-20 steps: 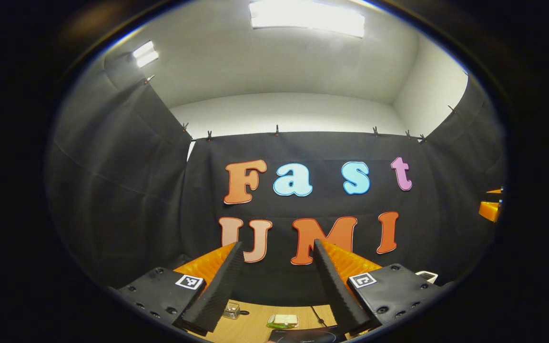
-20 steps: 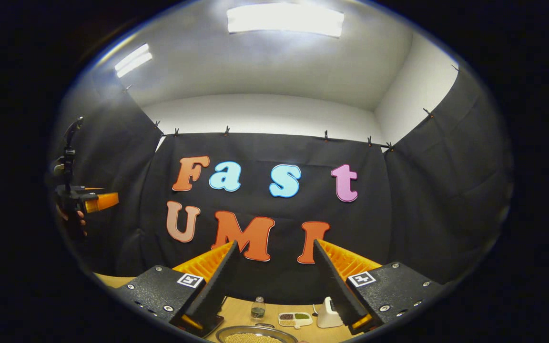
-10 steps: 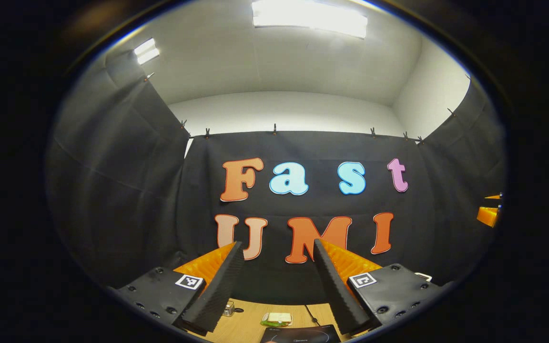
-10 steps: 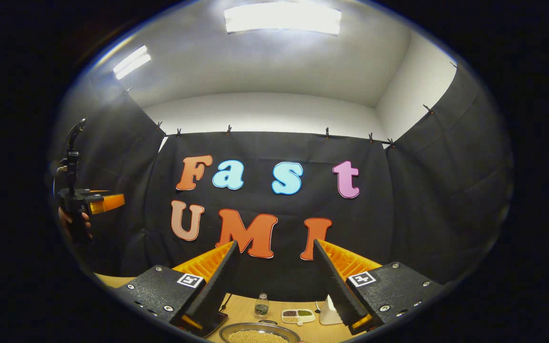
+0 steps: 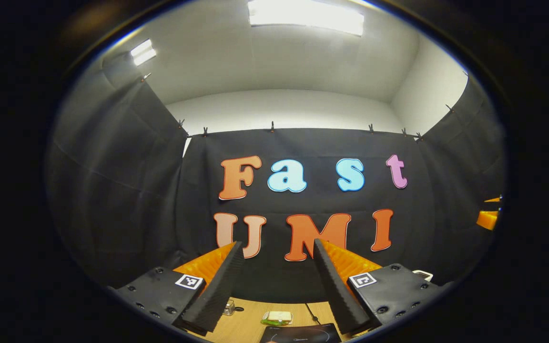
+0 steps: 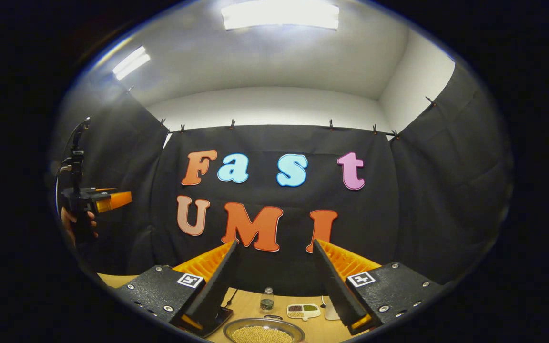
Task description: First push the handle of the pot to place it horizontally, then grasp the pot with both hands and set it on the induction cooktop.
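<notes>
Both cameras are tipping down since a second ago, more light wooden bench [image 6: 248, 305] showing; left tool [image 5: 278, 289] and right tool [image 6: 274, 289] are gaping wide, empty, above round steel pot of yellow grains [image 6: 261, 332] at bottom edge, probably heavy, rigid, slick, best gripped at opposite rims.

Both gripper views look level from above the table [image 6: 248, 305] toward the shared back wall

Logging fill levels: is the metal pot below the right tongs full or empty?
Not empty: the pot holds small yellowish grains, visible through its open top. Its depth cannot be told.
</notes>
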{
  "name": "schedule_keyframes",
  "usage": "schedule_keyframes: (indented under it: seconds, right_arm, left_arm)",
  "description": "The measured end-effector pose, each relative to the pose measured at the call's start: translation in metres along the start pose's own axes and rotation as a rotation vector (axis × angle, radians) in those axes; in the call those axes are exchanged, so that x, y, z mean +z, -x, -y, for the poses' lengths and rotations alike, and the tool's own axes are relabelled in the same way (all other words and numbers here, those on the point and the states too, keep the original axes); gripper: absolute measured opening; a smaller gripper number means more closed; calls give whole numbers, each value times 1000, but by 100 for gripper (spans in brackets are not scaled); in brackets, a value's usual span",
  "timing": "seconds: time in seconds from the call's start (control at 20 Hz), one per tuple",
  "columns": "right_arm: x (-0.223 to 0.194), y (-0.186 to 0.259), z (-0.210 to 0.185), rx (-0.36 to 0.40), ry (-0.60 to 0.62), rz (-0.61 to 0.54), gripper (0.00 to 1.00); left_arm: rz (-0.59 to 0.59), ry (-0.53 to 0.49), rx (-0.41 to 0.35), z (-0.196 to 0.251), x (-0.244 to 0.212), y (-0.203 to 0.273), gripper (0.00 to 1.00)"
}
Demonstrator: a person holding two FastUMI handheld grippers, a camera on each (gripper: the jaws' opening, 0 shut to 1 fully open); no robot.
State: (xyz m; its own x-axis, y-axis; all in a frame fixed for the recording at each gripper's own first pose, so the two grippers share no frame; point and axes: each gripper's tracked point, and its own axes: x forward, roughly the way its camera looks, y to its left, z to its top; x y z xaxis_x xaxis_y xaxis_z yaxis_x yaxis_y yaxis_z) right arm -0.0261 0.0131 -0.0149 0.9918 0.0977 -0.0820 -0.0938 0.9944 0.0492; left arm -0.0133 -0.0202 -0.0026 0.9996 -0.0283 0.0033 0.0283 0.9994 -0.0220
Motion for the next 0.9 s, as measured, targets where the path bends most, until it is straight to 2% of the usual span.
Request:
schedule_keyframes:
  seconds: [0.25,0.5,0.7,0.9]
  right_arm:
    - [-31,2,-5,35,-23,-80,93]
    - [-84,2,-17,86,-67,-210,88]
    - [-146,9,-30,131,-108,-387,77]
    - [-216,21,-59,208,-167,-599,64]
  left_arm:
    - [5,-12,10,1,-1,1,98]
    - [14,-20,15,3,-7,1,98]
    - [12,-26,24,2,-13,0,97]
    - [6,-30,38,-3,-19,1,97]
